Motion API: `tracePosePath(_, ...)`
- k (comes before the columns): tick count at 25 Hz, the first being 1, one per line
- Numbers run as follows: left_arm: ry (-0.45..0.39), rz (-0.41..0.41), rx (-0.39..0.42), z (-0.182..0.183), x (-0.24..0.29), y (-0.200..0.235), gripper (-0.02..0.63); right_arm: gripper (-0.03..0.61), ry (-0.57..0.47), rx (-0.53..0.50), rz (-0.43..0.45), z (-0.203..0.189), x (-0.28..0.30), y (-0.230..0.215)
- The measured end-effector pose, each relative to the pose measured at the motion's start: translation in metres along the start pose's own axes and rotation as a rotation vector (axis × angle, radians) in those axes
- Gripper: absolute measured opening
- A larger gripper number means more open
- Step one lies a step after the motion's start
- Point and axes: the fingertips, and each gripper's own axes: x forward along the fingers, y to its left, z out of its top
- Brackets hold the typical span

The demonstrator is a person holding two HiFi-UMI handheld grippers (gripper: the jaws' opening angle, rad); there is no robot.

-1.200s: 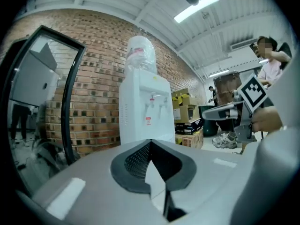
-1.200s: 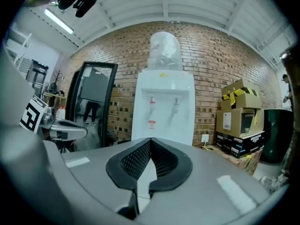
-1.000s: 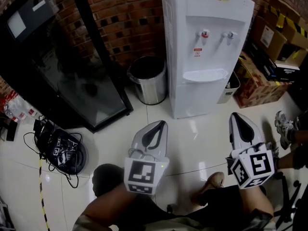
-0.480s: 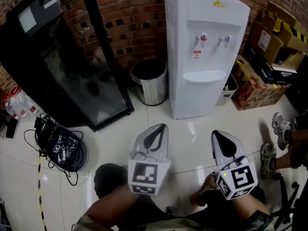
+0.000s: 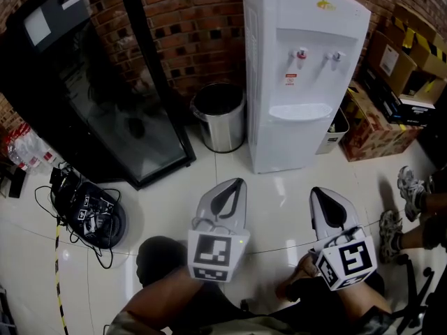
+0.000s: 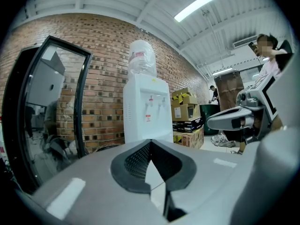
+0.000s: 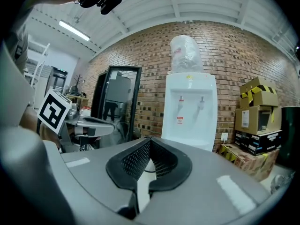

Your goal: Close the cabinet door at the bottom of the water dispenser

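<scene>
The white water dispenser (image 5: 300, 68) stands against the brick wall. Its lower cabinet door (image 5: 297, 142) lies flush with the body. Both grippers hover over the tiled floor in front of it, a good way short of it and pointing at it. My left gripper (image 5: 232, 183) is shut and holds nothing. My right gripper (image 5: 321, 190) is shut and holds nothing as well. In the left gripper view the dispenser (image 6: 147, 109) rises behind the closed jaws (image 6: 150, 142), which hide its bottom. The right gripper view shows the dispenser (image 7: 190, 109) beyond its closed jaws (image 7: 150, 139).
A steel bin (image 5: 218, 114) stands left of the dispenser and a black glass-door cooler (image 5: 105, 96) further left. Cardboard boxes (image 5: 391, 68) are stacked at the right, with a small white bin (image 5: 334, 128) beside the dispenser. Cables (image 5: 87, 211) lie on the floor at left. A person's shoes (image 5: 408, 183) are at right.
My right gripper has shifted left toward the middle and come slightly lower, most of it in the first half second. The left gripper has stayed put. Both remain shut.
</scene>
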Motion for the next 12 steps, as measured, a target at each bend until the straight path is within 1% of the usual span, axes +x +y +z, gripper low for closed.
tracePosePath(2, -0.016, -0.011, -0.013, 0.008, -0.002, -0.004, 0.000, 0.000, -0.004, 0.008, -0.004, 0.002, 0.002, -0.004)
tracePosePath(5, -0.033, -0.005, 0.013, 0.010, -0.005, -0.007, 0.000, 0.000, -0.017, 0.020, 0.000, 0.006, 0.002, -0.005)
tracePosePath(7, -0.017, 0.005, 0.021, 0.003, -0.003, -0.003, 0.002, 0.000, -0.021, 0.021, 0.008, 0.007, 0.002, -0.002)
tracePosePath(12, 0.013, 0.037, -0.011, -0.009, -0.001, 0.011, 0.001, 0.000, -0.009, 0.007, 0.029, 0.004, 0.009, 0.003)
